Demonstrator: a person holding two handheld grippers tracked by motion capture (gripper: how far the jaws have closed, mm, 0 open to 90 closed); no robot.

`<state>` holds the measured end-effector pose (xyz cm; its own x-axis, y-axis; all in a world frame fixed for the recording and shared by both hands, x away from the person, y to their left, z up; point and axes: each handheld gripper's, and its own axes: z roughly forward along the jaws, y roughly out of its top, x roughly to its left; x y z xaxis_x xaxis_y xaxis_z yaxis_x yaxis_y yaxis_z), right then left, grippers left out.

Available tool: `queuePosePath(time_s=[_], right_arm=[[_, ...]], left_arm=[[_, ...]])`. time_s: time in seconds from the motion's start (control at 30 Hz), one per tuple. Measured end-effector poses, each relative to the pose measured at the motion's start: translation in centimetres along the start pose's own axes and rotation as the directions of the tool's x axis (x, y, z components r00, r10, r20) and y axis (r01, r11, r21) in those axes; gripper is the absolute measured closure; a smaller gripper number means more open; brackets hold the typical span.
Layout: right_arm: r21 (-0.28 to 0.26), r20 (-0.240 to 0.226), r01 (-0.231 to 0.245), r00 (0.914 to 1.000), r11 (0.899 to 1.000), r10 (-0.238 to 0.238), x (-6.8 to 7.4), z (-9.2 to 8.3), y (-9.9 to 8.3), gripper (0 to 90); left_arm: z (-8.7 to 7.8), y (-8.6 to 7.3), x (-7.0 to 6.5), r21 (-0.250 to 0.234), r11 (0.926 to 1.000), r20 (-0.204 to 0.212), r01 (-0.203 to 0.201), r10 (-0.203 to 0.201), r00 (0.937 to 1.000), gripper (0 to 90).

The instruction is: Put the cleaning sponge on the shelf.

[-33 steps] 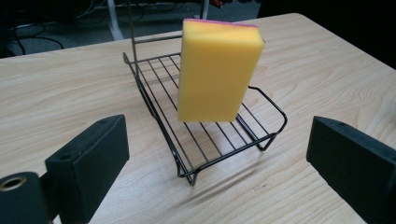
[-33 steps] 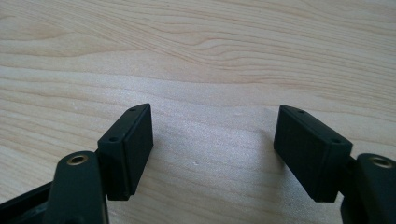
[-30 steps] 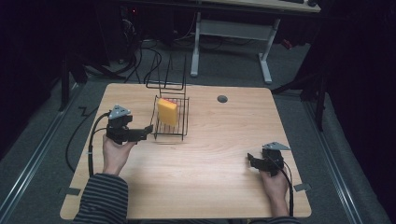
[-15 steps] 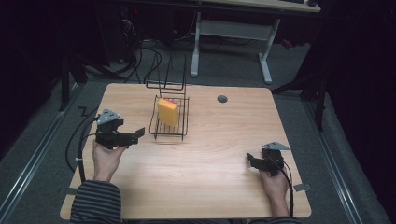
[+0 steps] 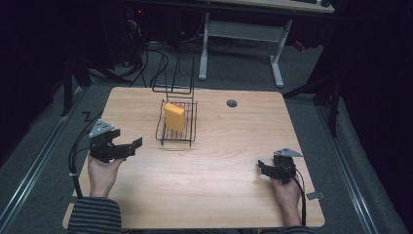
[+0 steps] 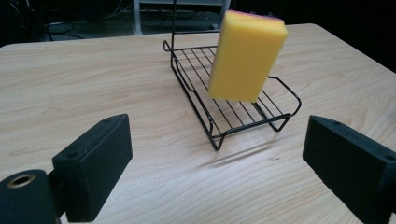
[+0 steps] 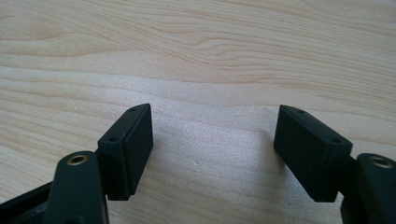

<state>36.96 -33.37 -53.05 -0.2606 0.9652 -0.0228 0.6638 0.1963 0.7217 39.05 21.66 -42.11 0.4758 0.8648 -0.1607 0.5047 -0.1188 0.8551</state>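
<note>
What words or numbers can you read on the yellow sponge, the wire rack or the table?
None: there is no writing to read anywhere.
The yellow rectangular sponge is plain, with a thin pink edge on top.
The black wire rack carries no label.
The light wooden table shows only wood grain and a round grey cable hole.
</note>
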Motion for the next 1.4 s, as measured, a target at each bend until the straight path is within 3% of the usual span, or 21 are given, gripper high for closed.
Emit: queuePosePath(time_s=[0.57,1.4], right_arm=[[0.000,0.000,0.000,1.0000,1.000,0.000,0.0,0.0,0.0,28.6],[0.001,0.000,-0.005,1.0000,1.000,0.005,0.1,0.0,0.0,28.6]], left_arm=[[-0.4,-1.8,0.7,0.013,0.9995,-0.023,0.029,-0.029,0.9993,10.8],[0.5,-4.3,1.4,0.063,0.9961,-0.044,0.061,-0.059,0.9973,13.1]])
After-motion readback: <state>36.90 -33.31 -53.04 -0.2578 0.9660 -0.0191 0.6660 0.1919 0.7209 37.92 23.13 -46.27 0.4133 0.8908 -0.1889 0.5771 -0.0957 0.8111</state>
